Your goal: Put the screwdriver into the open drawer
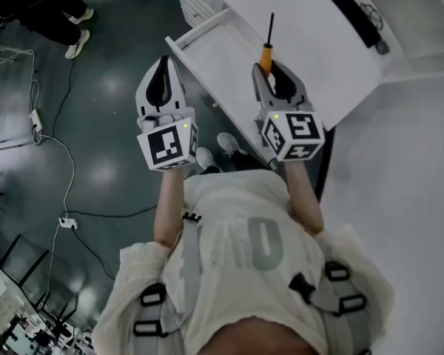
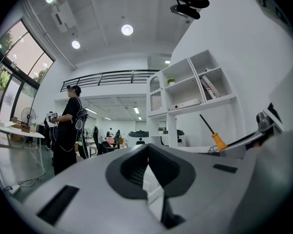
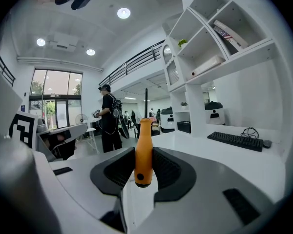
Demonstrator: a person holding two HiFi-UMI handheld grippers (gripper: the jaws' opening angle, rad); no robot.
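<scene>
White desk (image 1: 296,28), open drawer (image 1: 207,61), right claw (image 1: 271,68) gripping orange screwdriver (image 3: 143,152), left claw (image 1: 163,63) closed

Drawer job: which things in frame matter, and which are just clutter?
Job:
- screwdriver, clamped in the right gripper jaws
- drawer, open

Lying about:
- keyboard on the desk
- power strip on the floor
- shelf unit
- left gripper, empty

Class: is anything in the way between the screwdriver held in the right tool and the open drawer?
Nothing visible does. The right tool grips the screwdriver by its orange handle, right beside the open drawer, whose visible floor is bare.
</scene>
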